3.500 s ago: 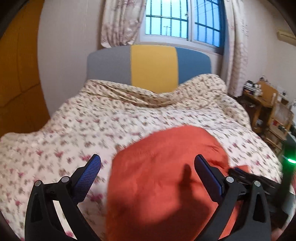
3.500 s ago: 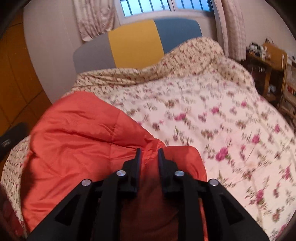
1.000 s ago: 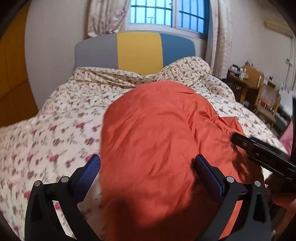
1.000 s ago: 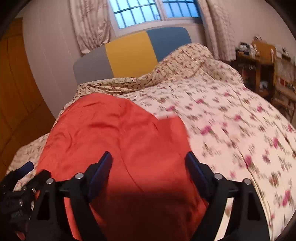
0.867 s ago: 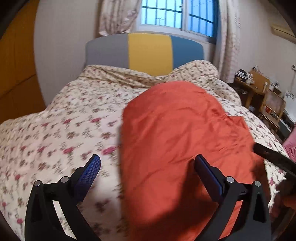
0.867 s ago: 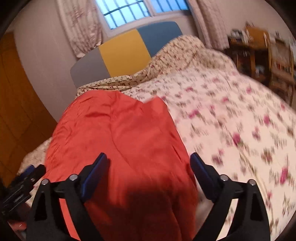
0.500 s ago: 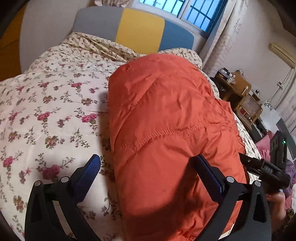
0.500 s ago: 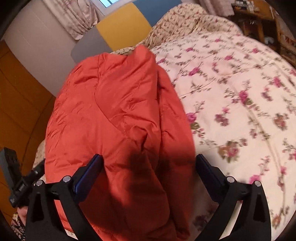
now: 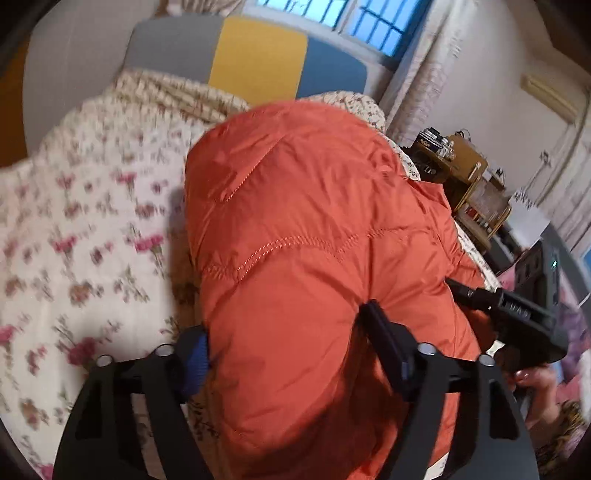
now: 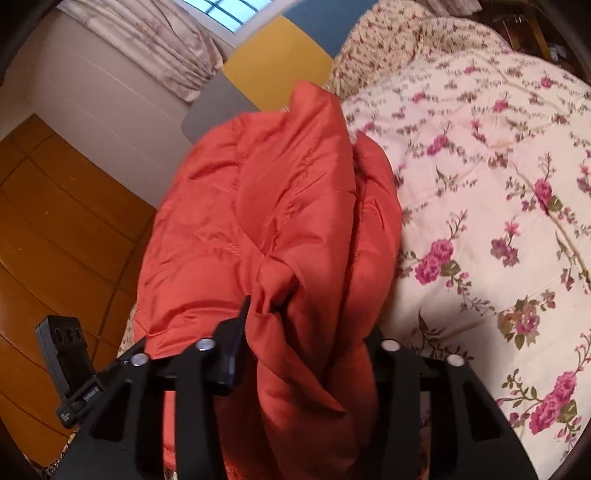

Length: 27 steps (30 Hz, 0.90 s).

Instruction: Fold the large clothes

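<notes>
An orange padded jacket (image 9: 314, 229) lies in a long bundle on the floral quilt (image 9: 74, 229). My left gripper (image 9: 284, 325) is at the jacket's near end. Its jaws are closing, and both pads press into the puffy fabric bulging between them. In the right wrist view the jacket (image 10: 266, 192) lies along the quilt's (image 10: 498, 184) left side. My right gripper (image 10: 306, 321) is closing too, with a thick gather of orange fabric pinched between its fingers; the right finger is mostly hidden by cloth. The right gripper (image 9: 509, 310) also shows at the jacket's right edge, held by a hand (image 9: 535, 380).
A grey, yellow and blue headboard (image 9: 255, 59) stands at the bed's far end under a window with curtains (image 10: 159, 33). Wooden shelves with clutter (image 9: 472, 184) stand right of the bed. Wooden wardrobe doors (image 10: 55, 221) rise on the left.
Both pairs of jaws have narrowed from wide open onto the jacket's near end, and fabric has bunched between the right fingers. Both views have tipped down and rolled.
</notes>
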Each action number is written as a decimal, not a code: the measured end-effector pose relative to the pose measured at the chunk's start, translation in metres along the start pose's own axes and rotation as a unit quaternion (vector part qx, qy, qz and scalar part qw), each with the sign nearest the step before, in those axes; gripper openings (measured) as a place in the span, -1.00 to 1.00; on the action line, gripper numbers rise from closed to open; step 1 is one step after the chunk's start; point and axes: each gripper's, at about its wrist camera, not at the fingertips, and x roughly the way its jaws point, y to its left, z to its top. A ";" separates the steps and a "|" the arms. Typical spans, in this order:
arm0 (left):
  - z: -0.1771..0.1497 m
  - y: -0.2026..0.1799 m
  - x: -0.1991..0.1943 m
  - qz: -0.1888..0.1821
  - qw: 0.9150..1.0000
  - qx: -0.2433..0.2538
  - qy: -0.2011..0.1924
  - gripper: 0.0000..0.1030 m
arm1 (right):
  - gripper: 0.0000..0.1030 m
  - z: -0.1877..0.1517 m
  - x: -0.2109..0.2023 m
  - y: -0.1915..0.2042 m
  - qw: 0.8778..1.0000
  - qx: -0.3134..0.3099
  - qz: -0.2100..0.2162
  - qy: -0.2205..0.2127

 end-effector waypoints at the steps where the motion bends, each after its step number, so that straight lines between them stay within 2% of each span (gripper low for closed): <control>1: 0.001 -0.001 -0.004 0.003 1.000 0.007 -0.005 0.32 | -0.25 -0.001 -0.003 0.003 1.000 -0.005 -0.001 -0.009; 9: 0.008 -0.010 -0.047 0.036 0.995 0.057 -0.068 0.12 | -0.28 -0.016 -0.016 0.032 0.998 -0.011 0.028 -0.048; 16: 0.003 0.008 -0.094 0.072 0.989 0.063 -0.114 0.08 | -0.28 -0.022 0.002 0.078 0.997 -0.023 0.064 -0.046; 20: -0.001 0.033 -0.122 0.095 0.985 0.049 -0.134 0.07 | -0.28 -0.028 0.029 0.123 0.994 -0.054 0.090 -0.030; 27: -0.015 0.090 -0.170 0.164 0.972 0.027 -0.168 0.07 | -0.28 -0.043 0.097 0.197 0.986 -0.101 0.130 0.016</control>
